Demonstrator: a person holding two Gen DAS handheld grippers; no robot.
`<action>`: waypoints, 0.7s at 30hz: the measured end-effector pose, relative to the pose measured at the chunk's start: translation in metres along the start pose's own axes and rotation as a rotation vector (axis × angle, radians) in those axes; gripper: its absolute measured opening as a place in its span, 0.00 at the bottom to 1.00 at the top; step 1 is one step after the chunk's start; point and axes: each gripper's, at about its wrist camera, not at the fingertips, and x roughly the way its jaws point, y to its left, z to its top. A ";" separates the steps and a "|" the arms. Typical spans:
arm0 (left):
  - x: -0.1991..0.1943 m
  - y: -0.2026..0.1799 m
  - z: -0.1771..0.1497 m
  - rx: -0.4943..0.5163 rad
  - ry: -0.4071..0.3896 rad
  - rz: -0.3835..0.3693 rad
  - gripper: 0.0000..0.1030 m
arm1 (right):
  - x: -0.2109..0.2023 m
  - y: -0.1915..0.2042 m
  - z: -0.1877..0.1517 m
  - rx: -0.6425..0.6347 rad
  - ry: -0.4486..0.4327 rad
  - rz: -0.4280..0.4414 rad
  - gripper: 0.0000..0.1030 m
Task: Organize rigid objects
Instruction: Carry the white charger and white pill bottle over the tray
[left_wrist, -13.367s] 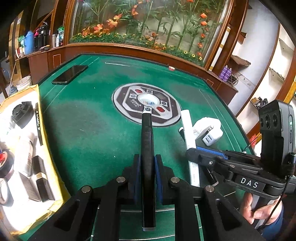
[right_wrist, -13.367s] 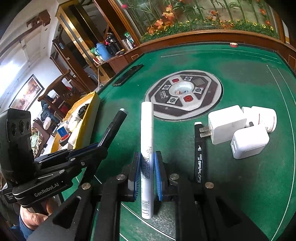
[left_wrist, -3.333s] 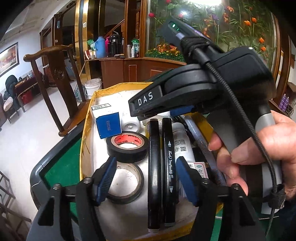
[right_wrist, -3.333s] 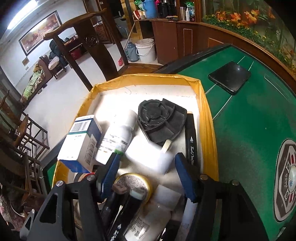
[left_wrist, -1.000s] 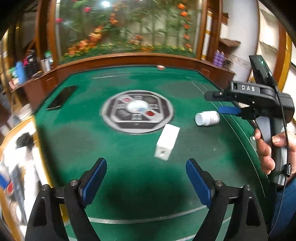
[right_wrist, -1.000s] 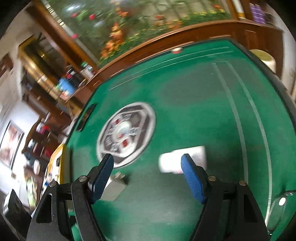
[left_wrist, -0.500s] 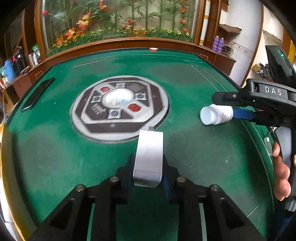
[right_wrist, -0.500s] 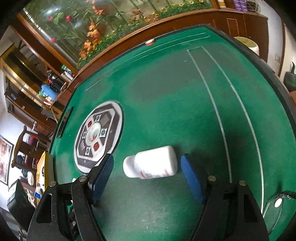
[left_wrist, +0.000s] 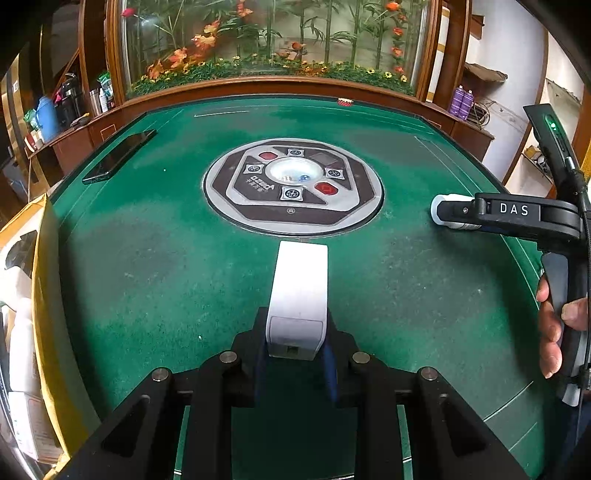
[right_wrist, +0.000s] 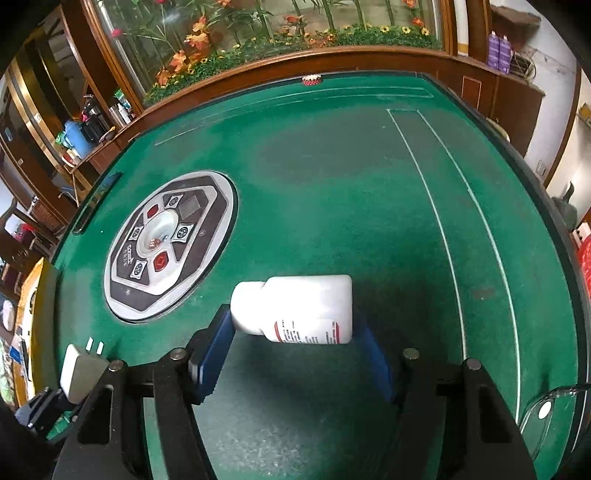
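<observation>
Left hand-held gripper is clamped on the white charger, low in the middle of its view, just below the round panel on the green counter. Right hand-held gripper has the white bottle lying sideways between its blue pads, jaws closing, lower centre of its frame; can't tell whether the pads touch it.

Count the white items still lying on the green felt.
2. The white charger lies near the round centre console, clamped in the left claw. The white pill bottle lies on its side between the right claw's closing jaws. Others may be hidden.
</observation>
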 end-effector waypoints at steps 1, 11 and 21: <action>0.000 0.000 0.000 -0.002 0.000 -0.002 0.25 | 0.000 0.000 0.000 -0.004 -0.002 0.001 0.62; -0.003 0.003 -0.001 -0.023 -0.017 0.001 0.25 | -0.013 0.044 -0.016 -0.125 -0.010 0.181 0.62; -0.007 -0.003 -0.003 0.010 -0.033 0.041 0.25 | -0.020 0.053 -0.017 -0.147 -0.010 0.209 0.62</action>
